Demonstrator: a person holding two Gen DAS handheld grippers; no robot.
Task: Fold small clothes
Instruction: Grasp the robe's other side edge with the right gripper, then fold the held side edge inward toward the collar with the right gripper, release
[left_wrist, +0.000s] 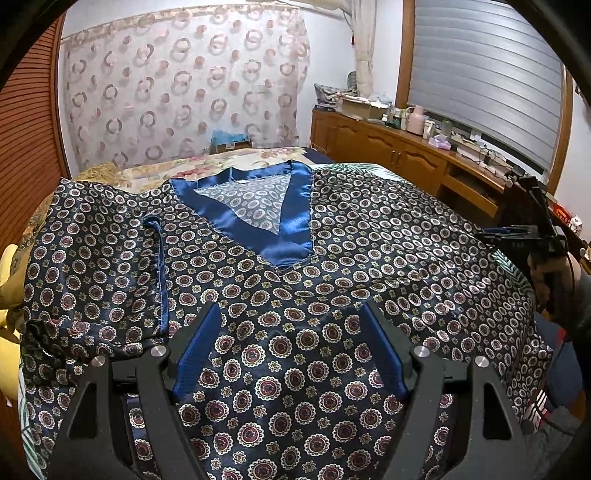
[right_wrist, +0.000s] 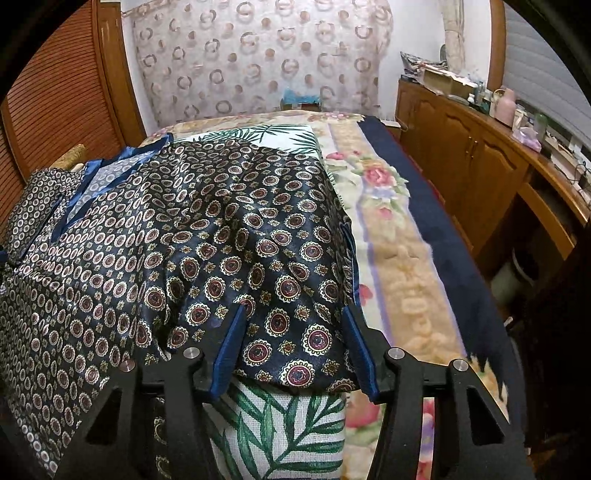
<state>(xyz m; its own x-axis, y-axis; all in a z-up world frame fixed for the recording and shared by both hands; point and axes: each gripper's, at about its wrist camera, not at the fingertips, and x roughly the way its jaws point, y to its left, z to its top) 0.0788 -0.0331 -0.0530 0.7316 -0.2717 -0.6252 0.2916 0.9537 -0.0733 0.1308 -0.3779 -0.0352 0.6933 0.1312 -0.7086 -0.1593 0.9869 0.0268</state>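
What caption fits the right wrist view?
Right hand-held gripper straddling the patterned top's sleeve edge over a leaf-print board on the bed.

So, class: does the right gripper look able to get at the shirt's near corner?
Probably yes: the right gripper already straddles the shirt corner with open jaws, and nothing lies between them.

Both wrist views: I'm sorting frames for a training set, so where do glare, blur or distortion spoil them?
Left wrist view: fisheye bends the cabinet and shutter; sheen glares on the shirt's blue satin neckline; dark vignette in the corners. Right wrist view: same bending; the floral blanket smears at right; the patterned shirt stays sharp.
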